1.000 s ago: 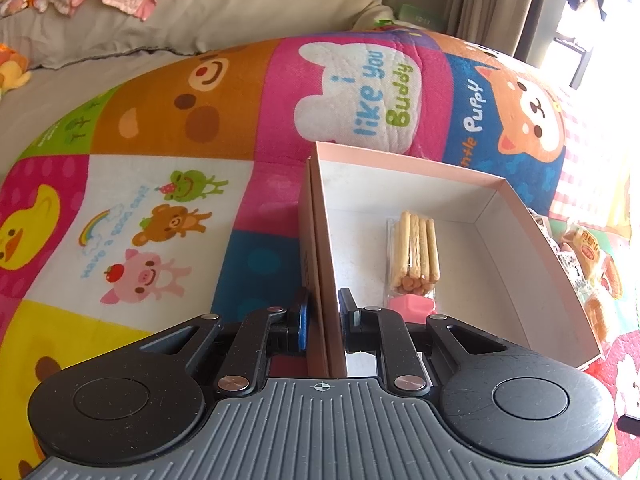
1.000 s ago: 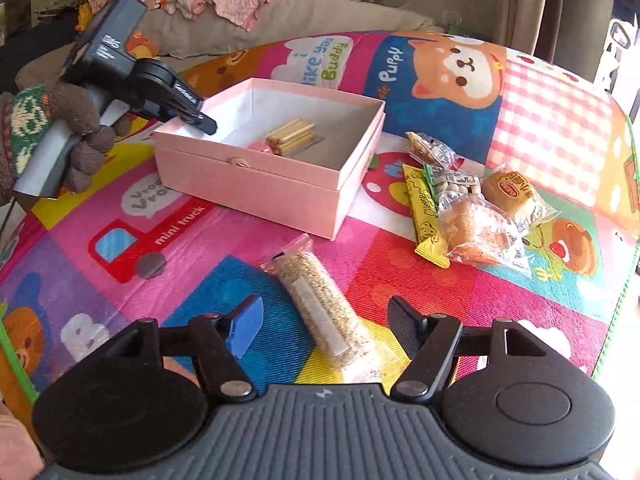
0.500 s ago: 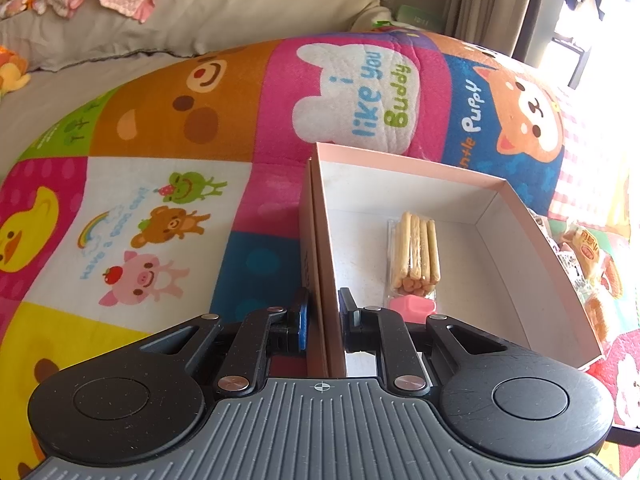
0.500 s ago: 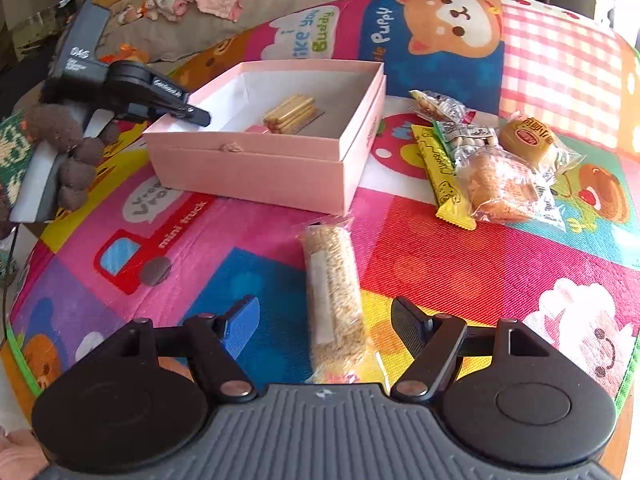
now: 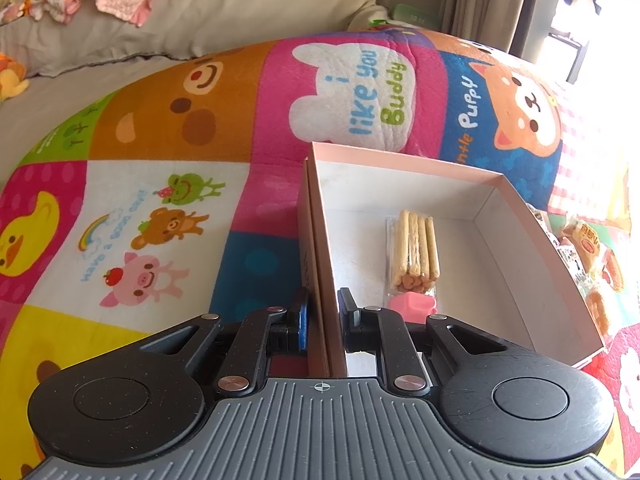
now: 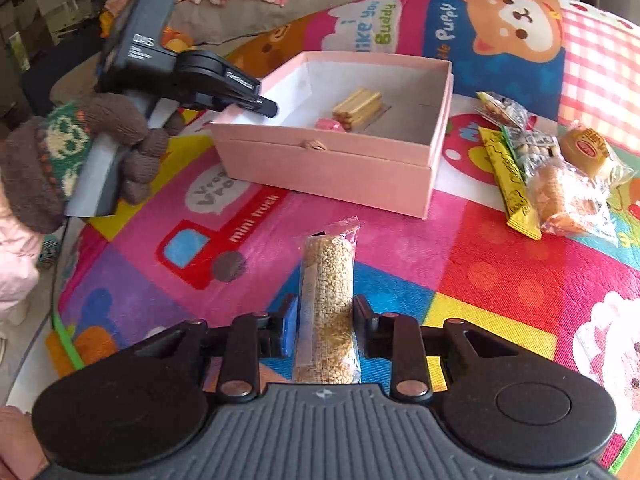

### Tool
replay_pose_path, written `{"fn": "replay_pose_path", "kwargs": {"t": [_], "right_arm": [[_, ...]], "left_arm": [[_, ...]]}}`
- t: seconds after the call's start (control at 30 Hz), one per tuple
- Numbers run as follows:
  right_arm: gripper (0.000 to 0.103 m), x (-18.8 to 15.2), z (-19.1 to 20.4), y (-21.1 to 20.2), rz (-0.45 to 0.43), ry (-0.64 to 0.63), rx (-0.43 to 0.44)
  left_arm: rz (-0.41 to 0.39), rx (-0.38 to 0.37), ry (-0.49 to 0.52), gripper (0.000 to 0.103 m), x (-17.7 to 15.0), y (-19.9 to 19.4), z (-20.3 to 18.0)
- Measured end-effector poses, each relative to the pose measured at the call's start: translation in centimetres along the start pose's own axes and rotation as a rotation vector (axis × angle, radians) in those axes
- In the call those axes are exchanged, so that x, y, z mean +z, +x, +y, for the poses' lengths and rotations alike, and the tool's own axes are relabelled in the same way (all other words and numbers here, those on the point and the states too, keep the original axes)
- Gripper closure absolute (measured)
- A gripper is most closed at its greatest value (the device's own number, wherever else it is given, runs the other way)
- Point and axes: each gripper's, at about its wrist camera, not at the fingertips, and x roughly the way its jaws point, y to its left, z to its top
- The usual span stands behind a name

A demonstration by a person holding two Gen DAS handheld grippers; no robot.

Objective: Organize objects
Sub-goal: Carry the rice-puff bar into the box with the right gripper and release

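**Box pinned, grain bar clamped for the next drop**

The left claw [image 5: 322,316] is closed on the near-left wall of the pink box [image 5: 560,280], one finger outside, one inside. Judged purpose: it anchors the light cardboard so the box does not slide on the soft play mat [image 6: 500,272] while things are dropped in. A gloved hand [image 6: 80,152] carries that claw at the far left of the scene.

The right claw [image 6: 325,320] has just been closing, and its pads now press on both sides of the sesame grain bar [image 6: 328,280]. The bar runs lengthwise between the fingers, its far end pointing toward the box. It sits just short of the box's near wall; whether it is lifted off the mat I cannot tell.

Already inside the box: a pack of biscuit sticks [image 5: 416,248] lying flat mid-floor, with a small pink block [image 5: 410,306] at its near end. Plenty of bare floor remains to the right of them.

To the right of the box, a cluster of wrapped snacks [image 6: 560,176] waits on the mat, overlapping one another. Judging by that heap, the sorting is in an early stage.

Risk noted: the wrapper is slick and loose, so the bar may droop or slip.
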Motion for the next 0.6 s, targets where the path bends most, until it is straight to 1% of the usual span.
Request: {"fn": "replay_pose_path", "kwargs": {"t": [0.1,0.17,0.23,0.3,0.37,0.43,0.53,0.6], "right_arm": [[0.075,3.4,0.4,-2.6,-0.081,-0.005,0.027],[0.075,6.4,-0.3,-3.8,-0.141,0.039,0.055],[0.075,9.3,-1.2,-3.9,-0.177,0.099,0.089],[0.075,12.2,-2.0,-2.8,-0.197,0.149,0.108],[0.075,14.5,-2.4,-0.5,-0.179,0.198,0.110],[0.075,16.1,-2.8,2.5,-0.135,0.252,0.117],[0.075,17.5,-3.1,7.6,-0.067,0.331,0.084],[0.075,17.9,-3.1,10.4,-0.041,0.364,0.068]], "left_arm": [[-0.002,0.000,0.001,0.086,-0.1,0.0,0.0],[-0.005,-0.003,-0.001,0.086,-0.1,-0.1,0.1],[-0.006,-0.009,-0.007,0.086,-0.2,-0.1,0.3],[-0.007,-0.013,-0.014,0.085,-0.2,-0.1,0.3],[-0.009,-0.017,-0.016,0.085,-0.2,-0.1,0.4],[-0.010,-0.024,-0.022,0.085,-0.3,-0.1,0.6],[-0.010,-0.032,-0.026,0.085,-0.4,-0.2,0.6],[-0.009,-0.036,-0.024,0.084,-0.4,-0.2,0.7]]}}
